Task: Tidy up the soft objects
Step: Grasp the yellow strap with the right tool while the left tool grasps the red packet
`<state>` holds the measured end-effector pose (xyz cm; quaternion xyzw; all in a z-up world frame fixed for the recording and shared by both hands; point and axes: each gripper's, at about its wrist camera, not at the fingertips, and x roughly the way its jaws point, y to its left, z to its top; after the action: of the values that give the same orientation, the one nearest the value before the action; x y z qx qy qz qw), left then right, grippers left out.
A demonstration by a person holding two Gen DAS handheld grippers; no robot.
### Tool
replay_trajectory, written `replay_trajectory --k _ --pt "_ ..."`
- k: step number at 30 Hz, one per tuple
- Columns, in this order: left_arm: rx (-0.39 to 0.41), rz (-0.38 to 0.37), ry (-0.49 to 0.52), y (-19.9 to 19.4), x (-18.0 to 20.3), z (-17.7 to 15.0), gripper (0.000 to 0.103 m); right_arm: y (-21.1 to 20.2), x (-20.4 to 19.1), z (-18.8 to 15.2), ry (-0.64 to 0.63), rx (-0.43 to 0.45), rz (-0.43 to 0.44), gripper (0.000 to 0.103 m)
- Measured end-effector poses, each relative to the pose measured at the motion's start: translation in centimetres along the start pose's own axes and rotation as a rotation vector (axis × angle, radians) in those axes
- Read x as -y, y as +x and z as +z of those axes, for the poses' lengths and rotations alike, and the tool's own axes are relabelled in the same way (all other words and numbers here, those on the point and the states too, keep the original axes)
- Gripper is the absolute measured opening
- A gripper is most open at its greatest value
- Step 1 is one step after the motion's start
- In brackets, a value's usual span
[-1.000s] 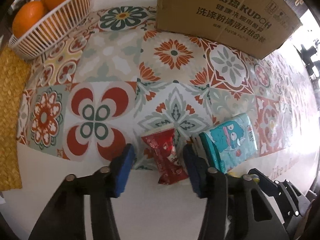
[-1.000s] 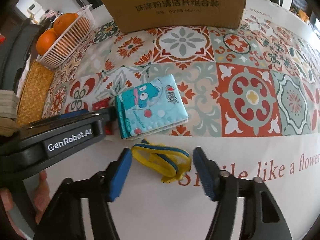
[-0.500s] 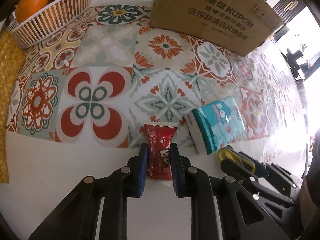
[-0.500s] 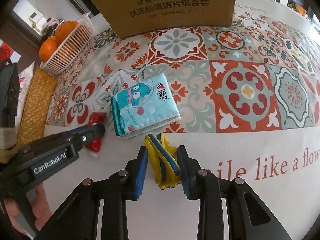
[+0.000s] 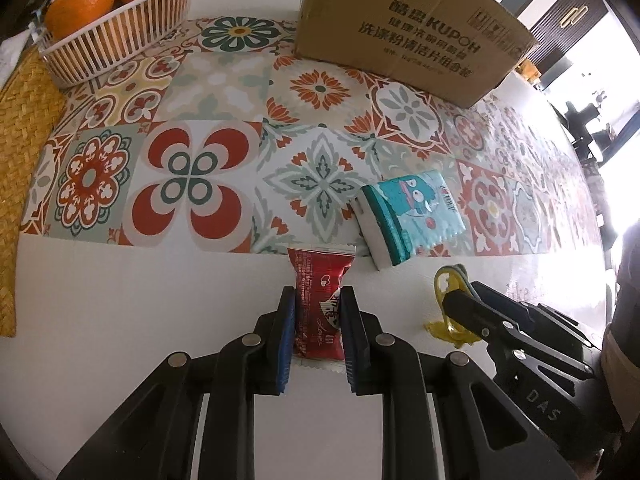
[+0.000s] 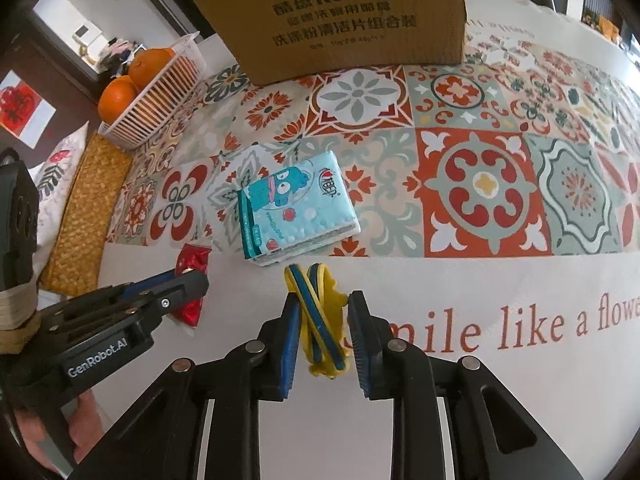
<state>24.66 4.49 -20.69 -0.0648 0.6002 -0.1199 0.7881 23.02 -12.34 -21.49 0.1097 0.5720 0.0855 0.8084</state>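
Left wrist view: my left gripper (image 5: 318, 320) is clamped on the red snack packet (image 5: 320, 300), down on the white part of the tablecloth (image 5: 120, 280), tissue pack (image 5: 412, 216) just beyond it.

Right wrist view: my right gripper (image 6: 323, 328) is squeezing the yellow-and-blue band (image 6: 318, 316), right in front of the tissue pack (image 6: 296, 208). Cardboard box (image 6: 340, 16) sits behind.

Since earlier, left gripper (image 5: 318, 330) now clamps the red packet (image 5: 320, 304); right gripper (image 6: 322, 330) now clamps the yellow band (image 6: 320, 320).
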Motion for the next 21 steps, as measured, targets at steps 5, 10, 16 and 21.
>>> replay_trajectory --k 5,10,16,21 --pt "0.016 -0.002 -0.002 -1.2 -0.3 -0.5 0.022 -0.5 -0.1 0.0 -0.007 0.005 0.012 0.023" --pt "0.045 0.002 0.014 -1.5 0.2 -0.2 0.022 -1.5 -0.2 0.1 -0.02 0.027 0.005 0.021" --pt "0.055 -0.002 0.009 -1.8 0.3 -0.1 0.022 -1.5 -0.2 0.2 -0.026 0.028 0.01 0.013" --pt "0.056 -0.002 0.006 -1.8 0.4 -0.1 0.022 -1.5 -0.1 0.2 -0.024 0.025 0.01 0.013"
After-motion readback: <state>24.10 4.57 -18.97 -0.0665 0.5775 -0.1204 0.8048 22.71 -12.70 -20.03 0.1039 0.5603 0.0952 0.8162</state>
